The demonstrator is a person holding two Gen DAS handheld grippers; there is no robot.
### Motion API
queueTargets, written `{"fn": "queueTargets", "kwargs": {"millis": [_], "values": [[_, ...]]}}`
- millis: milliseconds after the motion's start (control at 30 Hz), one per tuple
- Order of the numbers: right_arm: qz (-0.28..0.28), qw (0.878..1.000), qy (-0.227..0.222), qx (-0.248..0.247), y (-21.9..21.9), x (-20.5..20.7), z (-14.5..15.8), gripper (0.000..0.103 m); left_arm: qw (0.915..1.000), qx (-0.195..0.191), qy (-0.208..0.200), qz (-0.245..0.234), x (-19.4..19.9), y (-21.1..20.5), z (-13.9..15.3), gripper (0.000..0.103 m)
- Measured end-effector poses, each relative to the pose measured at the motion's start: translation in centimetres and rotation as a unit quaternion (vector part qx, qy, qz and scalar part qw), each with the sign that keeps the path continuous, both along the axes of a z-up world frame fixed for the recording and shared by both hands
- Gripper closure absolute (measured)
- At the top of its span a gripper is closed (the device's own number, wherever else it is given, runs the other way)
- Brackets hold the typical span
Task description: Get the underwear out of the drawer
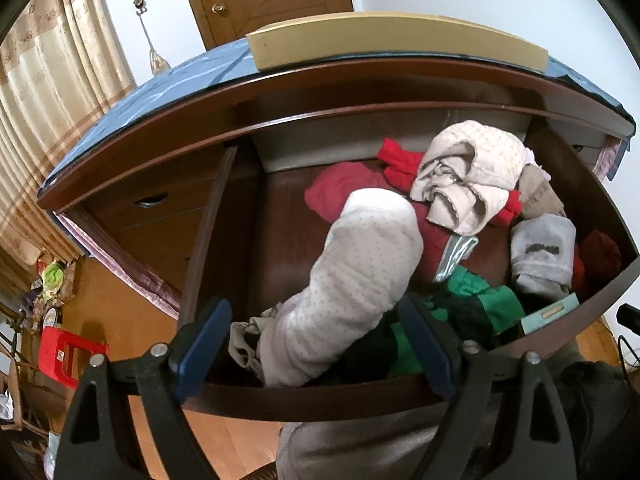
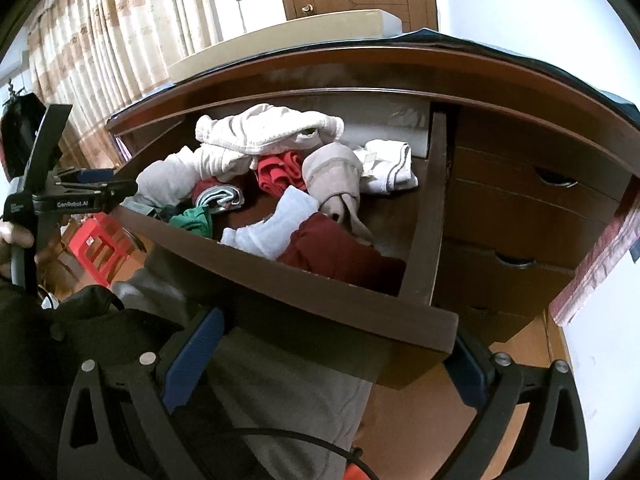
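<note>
My left gripper (image 1: 316, 344) fills the bottom of its frame, fingers spread wide around a white dotted roll (image 1: 352, 280) without pinching it. The roll leans on the drawer's (image 2: 320, 296) front rim, lower centre. The right gripper (image 2: 328, 364) sits low in its own view, fingers also spread and empty, below the drawer front. Nothing is out yet: the grasp and lift remain, and the other underwear (image 2: 264, 128) lies heaped inside.

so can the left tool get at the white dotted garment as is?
Probably yes. The left tool is open, its fingers either side of the white dotted garment at the open drawer's front edge; nothing lies between.
</note>
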State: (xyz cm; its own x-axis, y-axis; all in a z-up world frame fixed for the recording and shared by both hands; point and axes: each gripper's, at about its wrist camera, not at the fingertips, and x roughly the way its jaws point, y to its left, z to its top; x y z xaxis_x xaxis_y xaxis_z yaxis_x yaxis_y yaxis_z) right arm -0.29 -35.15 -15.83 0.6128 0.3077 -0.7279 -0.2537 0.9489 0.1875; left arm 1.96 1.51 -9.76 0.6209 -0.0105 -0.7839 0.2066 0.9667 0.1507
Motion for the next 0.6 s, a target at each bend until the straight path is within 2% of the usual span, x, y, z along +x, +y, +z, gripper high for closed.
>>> {"fn": "queueTargets", "kwargs": {"millis": [600], "values": [[0.001,1.0,0.01,-0.003,-0.07,0.23,0.12,0.001,1.0,-0.003,-0.003,0.003,-0.09,-0.04,0.11,0.015]]}}
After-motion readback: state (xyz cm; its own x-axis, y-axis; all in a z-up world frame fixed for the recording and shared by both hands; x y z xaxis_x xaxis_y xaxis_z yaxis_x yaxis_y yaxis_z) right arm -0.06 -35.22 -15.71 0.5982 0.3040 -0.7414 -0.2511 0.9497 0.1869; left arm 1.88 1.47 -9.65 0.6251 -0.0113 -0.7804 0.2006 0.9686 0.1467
